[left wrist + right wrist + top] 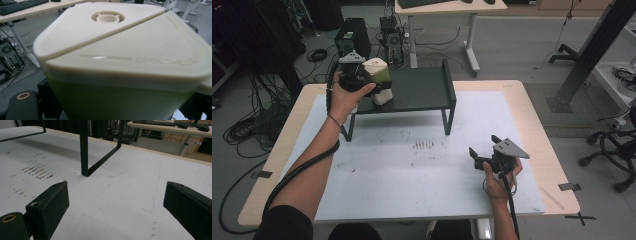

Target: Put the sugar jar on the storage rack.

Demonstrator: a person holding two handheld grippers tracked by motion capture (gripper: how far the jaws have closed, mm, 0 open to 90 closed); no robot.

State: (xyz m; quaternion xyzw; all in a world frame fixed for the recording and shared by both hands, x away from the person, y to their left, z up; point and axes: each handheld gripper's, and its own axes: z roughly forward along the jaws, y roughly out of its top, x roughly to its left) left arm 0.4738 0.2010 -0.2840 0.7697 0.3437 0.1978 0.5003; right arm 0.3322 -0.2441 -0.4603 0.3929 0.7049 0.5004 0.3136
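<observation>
Your left gripper sits half-open around the green container on the black shelf — whether the pads press, I can't tell. Smooth, rigid plastic, likely light — grip the body below the cream lid.

Taking the black shelf as the landmark: it is standing at the far middle of the table, blocking any straight pass across that edge. Its two front legs are leaving a low open gap beneath the deck. On the shelf's left end a green container with a cream lid is taking up room, with the left tongs crowding right against it. The rest of the deck, right of the container, is lying free up to the raised end wall. In front of the shelf the white mat is lying open, the right tongs sitting well apart near the front right.
</observation>
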